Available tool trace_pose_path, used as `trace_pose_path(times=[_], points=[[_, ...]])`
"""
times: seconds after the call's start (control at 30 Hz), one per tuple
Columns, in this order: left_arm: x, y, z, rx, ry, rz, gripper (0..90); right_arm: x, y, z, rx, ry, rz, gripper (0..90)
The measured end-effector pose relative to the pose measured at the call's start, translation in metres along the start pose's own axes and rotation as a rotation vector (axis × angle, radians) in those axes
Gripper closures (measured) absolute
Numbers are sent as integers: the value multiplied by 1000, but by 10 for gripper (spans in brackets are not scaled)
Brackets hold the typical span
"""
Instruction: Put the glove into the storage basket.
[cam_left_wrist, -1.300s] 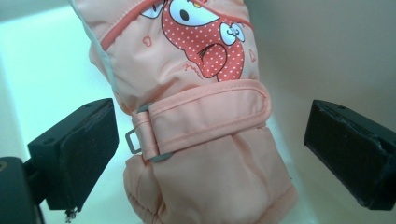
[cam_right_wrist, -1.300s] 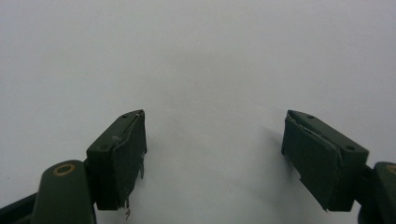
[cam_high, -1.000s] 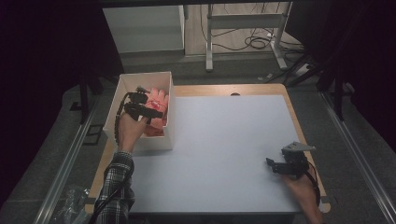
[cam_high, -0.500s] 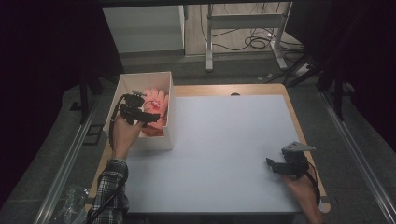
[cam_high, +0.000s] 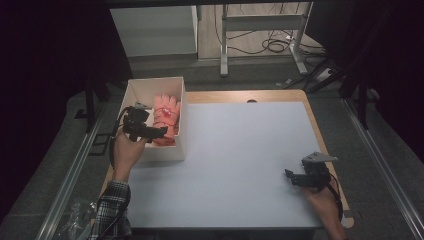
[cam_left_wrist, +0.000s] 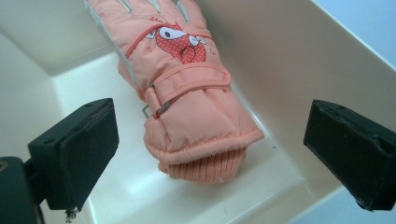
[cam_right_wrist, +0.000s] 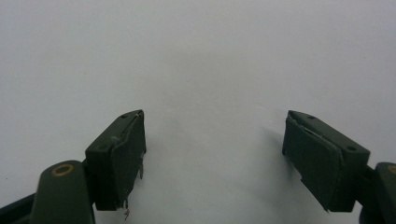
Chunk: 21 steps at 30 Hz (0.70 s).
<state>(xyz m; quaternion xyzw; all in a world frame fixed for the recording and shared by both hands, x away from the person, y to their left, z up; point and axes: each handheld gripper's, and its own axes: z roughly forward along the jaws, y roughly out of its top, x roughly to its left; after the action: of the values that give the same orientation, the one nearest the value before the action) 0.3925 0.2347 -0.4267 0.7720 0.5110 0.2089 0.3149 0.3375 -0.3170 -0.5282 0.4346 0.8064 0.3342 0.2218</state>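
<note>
The high view looked forward and down from above the person's side, taking in the whole table (cam_high: 240, 165) from some way off. The left gripper view rode close over the white box (cam_left_wrist: 289, 60), aimed along its jaws at the orange glove (cam_left_wrist: 187, 98), both also seen from above. The right gripper view faced bare tabletop at close range.

Lab-like test room: bare white table (cam_high: 240, 150), metal frame stand (cam_high: 260, 30), floor cables (cam_high: 275, 45).
</note>
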Motion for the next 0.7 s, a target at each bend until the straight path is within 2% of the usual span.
trace_pose_path(times=[0.7], points=[[-4, -21, -23, -41, -15, 9, 36, 0, 0, 0, -1, -1, -1, 215]])
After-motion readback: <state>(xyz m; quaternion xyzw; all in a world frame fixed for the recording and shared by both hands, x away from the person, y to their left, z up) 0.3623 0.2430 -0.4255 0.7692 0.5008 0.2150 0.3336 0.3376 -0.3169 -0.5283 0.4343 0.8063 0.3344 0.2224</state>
